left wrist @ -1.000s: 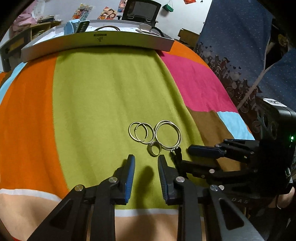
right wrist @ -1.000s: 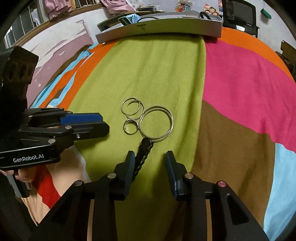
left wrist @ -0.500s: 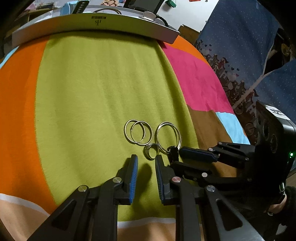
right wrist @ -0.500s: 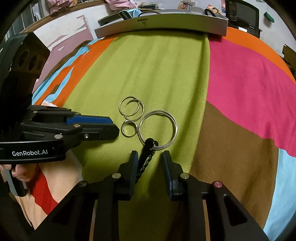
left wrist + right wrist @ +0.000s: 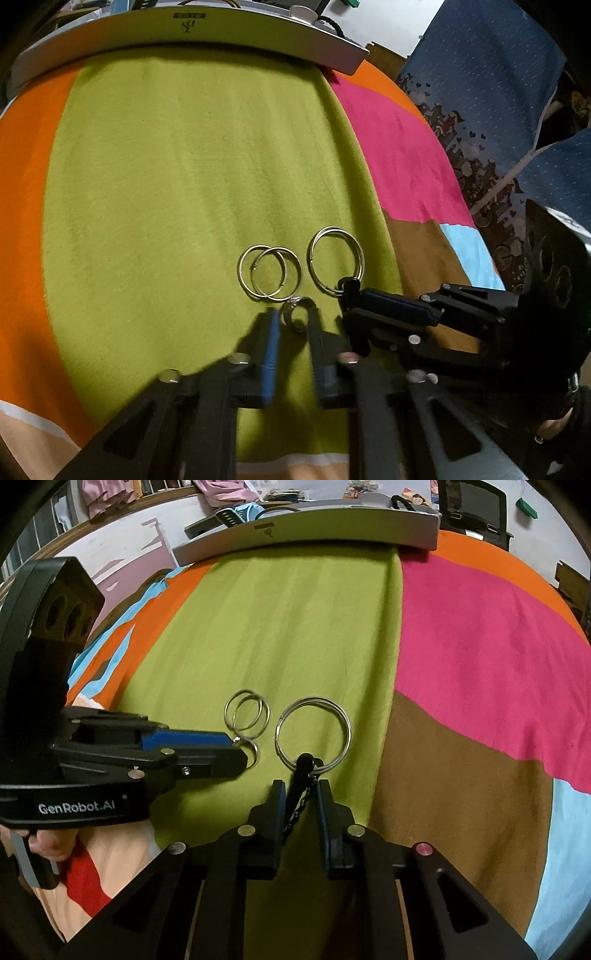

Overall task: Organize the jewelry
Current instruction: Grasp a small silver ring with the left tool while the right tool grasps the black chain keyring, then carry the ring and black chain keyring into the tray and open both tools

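Changes since one second ago:

- Left gripper (image 5: 293, 325): moved forward across the green panel of the blanket (image 5: 177, 184). Its tips, formerly short of the small silver ring (image 5: 297, 314), now flank it, one on each side. Gap between jaws narrowed, then widened again around the ring; not closed on it.
- Right gripper (image 5: 301, 794): advanced toward the large double hoop (image 5: 313, 734). Jaws drawn in from a wide spread to a narrow gap, with the black chain pendant (image 5: 301, 779) between them; contact with the pads cannot be confirmed.
- Both wrist views: closer to the jewelry.
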Available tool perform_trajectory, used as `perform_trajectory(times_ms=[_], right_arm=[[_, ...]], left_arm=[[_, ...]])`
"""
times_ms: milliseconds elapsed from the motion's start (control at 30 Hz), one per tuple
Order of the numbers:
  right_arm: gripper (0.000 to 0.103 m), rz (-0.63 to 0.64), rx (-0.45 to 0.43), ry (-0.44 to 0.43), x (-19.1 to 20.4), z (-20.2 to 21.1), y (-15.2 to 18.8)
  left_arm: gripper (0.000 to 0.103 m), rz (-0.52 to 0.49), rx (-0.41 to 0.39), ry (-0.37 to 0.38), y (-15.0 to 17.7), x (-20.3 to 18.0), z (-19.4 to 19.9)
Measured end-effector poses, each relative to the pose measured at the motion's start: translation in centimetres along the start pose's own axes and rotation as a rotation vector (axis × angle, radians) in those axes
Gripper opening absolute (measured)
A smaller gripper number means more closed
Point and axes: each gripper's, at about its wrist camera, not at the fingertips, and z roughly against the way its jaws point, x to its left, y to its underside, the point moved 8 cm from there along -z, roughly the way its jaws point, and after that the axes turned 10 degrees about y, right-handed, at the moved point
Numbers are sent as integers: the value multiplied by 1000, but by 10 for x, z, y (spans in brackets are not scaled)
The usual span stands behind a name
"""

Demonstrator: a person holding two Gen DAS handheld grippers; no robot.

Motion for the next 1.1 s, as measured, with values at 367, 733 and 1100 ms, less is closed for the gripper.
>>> perform_trajectory(times_ms=[367, 733, 1100], right_arm=[[11, -67, 20, -68, -3, 8, 3], [11, -73, 15, -95, 3, 34, 17], [7, -28, -140, -120, 8, 62, -13]], left_arm=[[5, 4, -4, -7, 5, -2, 17], [5, 61, -20, -49, 12, -1, 48], [5, 67, -35, -45, 12, -6, 57]])
